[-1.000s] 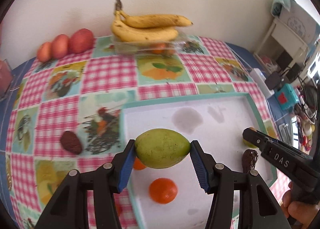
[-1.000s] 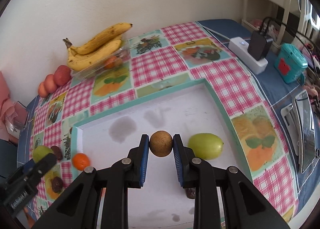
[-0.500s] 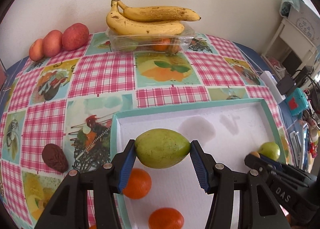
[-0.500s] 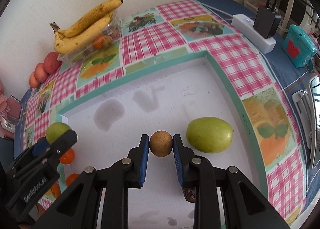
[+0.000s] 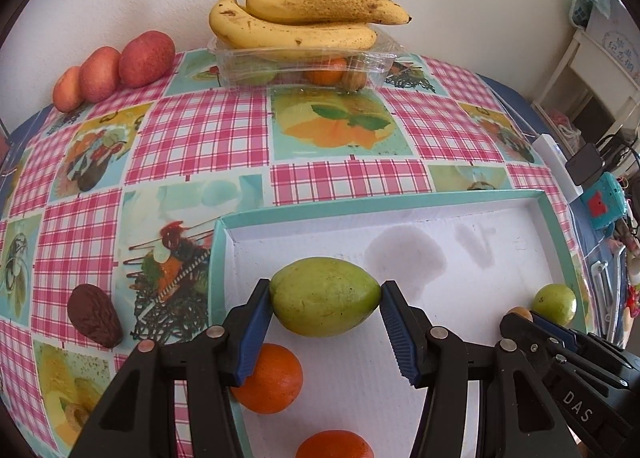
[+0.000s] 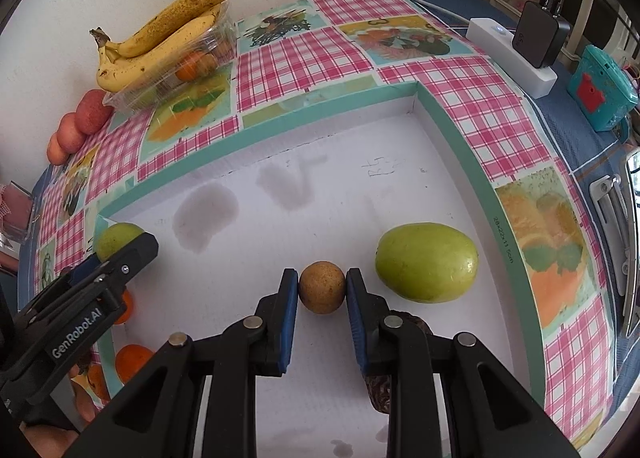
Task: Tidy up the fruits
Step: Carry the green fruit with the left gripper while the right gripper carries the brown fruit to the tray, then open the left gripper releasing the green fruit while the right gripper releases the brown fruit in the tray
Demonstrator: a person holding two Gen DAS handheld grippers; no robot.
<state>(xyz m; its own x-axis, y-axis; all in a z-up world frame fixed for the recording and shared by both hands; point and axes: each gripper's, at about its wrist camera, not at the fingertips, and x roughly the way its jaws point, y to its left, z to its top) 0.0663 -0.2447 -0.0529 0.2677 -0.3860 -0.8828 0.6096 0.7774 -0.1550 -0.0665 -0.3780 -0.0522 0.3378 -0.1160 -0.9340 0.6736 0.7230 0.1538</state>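
Observation:
My left gripper (image 5: 326,298) is shut on a green oval fruit (image 5: 324,304), held above the left part of a white tray with a teal rim (image 5: 400,206). My right gripper (image 6: 322,286) is shut on a small round brown fruit (image 6: 322,292) low over the tray floor (image 6: 320,162). A second green fruit (image 6: 427,262) lies in the tray just right of it. Two oranges (image 5: 268,378) (image 5: 334,444) sit by the tray's left wall. A dark wrinkled fruit (image 6: 378,394) lies partly hidden under the right fingers.
Bananas (image 5: 296,22) rest on a clear plastic box (image 5: 304,66) of fruit by the back wall, with red fruits (image 5: 146,58) to their left. A dark brown fruit (image 5: 94,320) lies on the checked tablecloth. A power strip (image 6: 516,54) and teal gadget (image 6: 600,86) stand at the right.
Both grippers have sunk toward the tray, which now looks larger in both views. Each keeps its fruit in the same grip.

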